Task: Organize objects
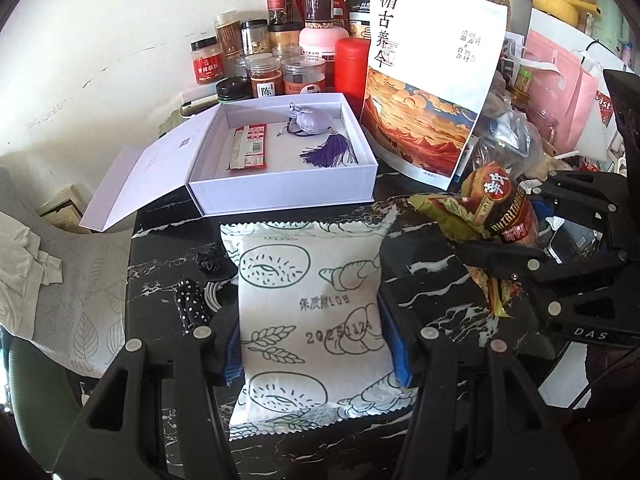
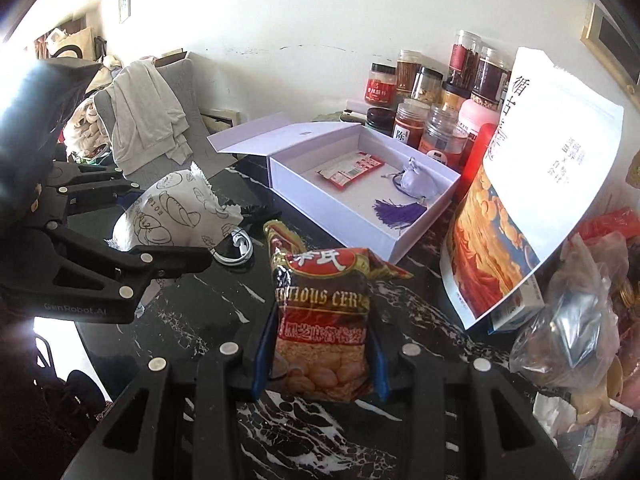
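Note:
My left gripper (image 1: 316, 356) is shut on a white pastry packet (image 1: 312, 320) printed with green bread drawings, held above the black marble table (image 1: 432, 268). The same packet (image 2: 180, 212) and the left gripper (image 2: 168, 240) show at the left of the right wrist view. My right gripper (image 2: 320, 360) is shut on a red and brown cereal sachet (image 2: 320, 320), also lifted off the table; it appears at the right of the left wrist view as sachet (image 1: 496, 216) and gripper (image 1: 520, 240). An open white box (image 1: 280, 152) (image 2: 360, 184) behind holds a red sachet (image 1: 250, 146) (image 2: 350, 168) and a purple tasselled pouch (image 1: 316, 132) (image 2: 408, 192).
Spice jars (image 1: 280, 48) (image 2: 440, 92) crowd the wall behind the box. A tall paper bag (image 1: 432, 80) (image 2: 532, 200) leans at the right, with plastic bags (image 2: 572, 320) beside it. A white cable (image 2: 236, 248) and a dotted black item (image 1: 190, 304) lie on the table. A draped chair (image 2: 144, 120) stands left.

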The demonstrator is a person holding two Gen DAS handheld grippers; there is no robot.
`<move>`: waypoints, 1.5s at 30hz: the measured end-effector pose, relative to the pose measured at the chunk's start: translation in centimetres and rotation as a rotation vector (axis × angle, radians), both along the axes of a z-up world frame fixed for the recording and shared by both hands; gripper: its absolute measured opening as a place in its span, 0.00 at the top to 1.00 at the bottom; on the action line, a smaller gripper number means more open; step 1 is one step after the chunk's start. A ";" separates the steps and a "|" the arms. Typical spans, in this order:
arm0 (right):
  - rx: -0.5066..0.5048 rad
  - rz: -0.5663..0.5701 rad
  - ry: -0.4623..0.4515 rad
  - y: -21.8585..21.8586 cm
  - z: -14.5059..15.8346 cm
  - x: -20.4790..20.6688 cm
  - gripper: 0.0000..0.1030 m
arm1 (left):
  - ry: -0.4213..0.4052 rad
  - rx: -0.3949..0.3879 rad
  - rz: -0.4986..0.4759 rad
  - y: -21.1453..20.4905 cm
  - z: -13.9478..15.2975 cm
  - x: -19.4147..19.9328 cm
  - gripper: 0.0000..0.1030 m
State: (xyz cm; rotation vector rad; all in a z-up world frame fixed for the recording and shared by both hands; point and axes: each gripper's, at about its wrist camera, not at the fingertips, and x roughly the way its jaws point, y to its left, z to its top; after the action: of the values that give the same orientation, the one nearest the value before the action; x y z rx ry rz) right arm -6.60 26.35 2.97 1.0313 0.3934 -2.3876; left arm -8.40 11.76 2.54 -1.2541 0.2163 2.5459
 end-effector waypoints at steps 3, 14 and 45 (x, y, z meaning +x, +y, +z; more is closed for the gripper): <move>0.001 -0.004 0.004 -0.2 0.3 -1.0 0.61 | 0.005 -0.013 -0.001 -0.2 0.4 -1.0 0.47; -0.006 -0.006 0.010 -0.8 1.1 -4.7 0.61 | 0.008 -0.010 -0.005 -0.8 1.7 -5.4 0.47; -0.006 -0.057 0.037 -2.9 -0.3 -17.5 0.61 | -0.025 -0.037 0.002 -0.4 -1.6 -20.5 0.47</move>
State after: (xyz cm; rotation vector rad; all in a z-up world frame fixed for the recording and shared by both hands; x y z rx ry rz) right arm -24.09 23.48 2.68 1.0095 0.3737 -2.4603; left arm -28.92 11.36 0.93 -1.2996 0.2587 2.5374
